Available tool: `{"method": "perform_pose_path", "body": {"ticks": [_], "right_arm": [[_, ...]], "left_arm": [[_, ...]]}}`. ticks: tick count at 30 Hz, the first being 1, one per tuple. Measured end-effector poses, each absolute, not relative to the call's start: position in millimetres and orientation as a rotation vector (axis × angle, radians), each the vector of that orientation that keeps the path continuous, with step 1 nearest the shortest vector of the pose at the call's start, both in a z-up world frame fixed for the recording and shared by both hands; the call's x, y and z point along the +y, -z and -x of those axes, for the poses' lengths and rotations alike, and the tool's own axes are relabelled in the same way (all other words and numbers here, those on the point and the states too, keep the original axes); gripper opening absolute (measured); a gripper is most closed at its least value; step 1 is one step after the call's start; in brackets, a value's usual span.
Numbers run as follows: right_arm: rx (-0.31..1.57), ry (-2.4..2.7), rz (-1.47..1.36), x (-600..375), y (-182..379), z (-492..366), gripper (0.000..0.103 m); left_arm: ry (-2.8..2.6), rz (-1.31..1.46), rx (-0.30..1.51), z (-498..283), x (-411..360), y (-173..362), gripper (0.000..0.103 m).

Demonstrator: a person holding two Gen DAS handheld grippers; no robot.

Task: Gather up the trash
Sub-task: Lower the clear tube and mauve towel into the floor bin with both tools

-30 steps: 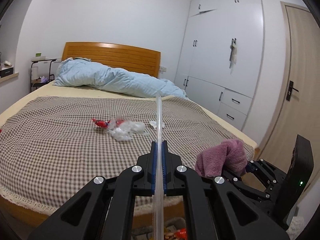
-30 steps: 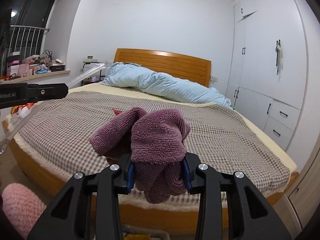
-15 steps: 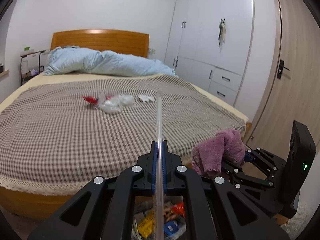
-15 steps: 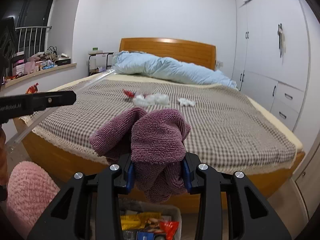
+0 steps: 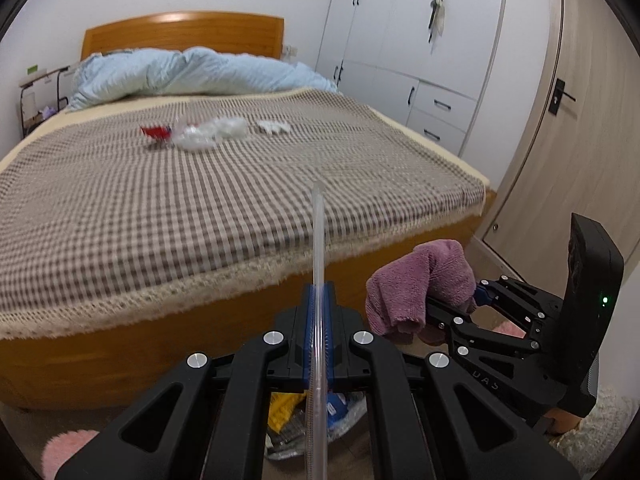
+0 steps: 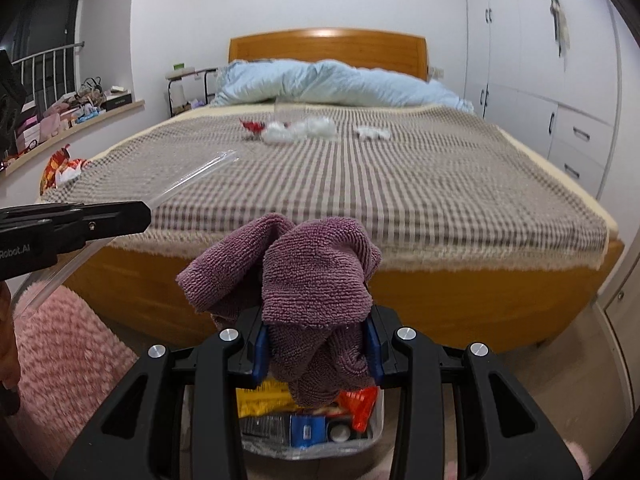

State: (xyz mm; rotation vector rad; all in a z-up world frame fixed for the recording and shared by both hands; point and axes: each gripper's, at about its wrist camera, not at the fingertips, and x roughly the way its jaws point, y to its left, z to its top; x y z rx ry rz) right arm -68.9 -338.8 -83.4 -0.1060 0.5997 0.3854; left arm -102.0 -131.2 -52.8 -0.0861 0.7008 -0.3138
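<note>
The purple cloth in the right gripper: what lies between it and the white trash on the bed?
In the right wrist view, only bare checked blanket lies between the purple cloth and the white trash.

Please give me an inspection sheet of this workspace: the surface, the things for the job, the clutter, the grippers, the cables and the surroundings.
Surface: bed with a checked cover, a blue duvet bunched at the headboard.
Job's things: red wrapper, white plastic pieces and a small white scrap lie mid-bed; a trash bin with packaging stands on the floor at the bed's foot.
Clutter: an orange snack bag at the bed's left edge; assorted items on the window ledge.
Grippers: left gripper is shut on a clear tube; right gripper is shut on a purple towel, above the bin.
Cables: nothing seen.
Surroundings: white wardrobe, wooden door, pink rug.
</note>
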Motion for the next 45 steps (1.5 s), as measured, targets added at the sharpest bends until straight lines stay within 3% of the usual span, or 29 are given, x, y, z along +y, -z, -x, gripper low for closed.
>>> {"method": "perform_pose_path", "body": {"ticks": [30, 45], "right_arm": [[1.086, -0.282, 0.171, -338, 246, 17, 0.037], [1.243, -0.175, 0.178, -350, 296, -16, 0.037]], "left_arm": [[0.356, 0.002, 1.092, 44, -163, 219, 0.002], [0.419, -0.033, 1.244, -2, -190, 292, 0.002]]}}
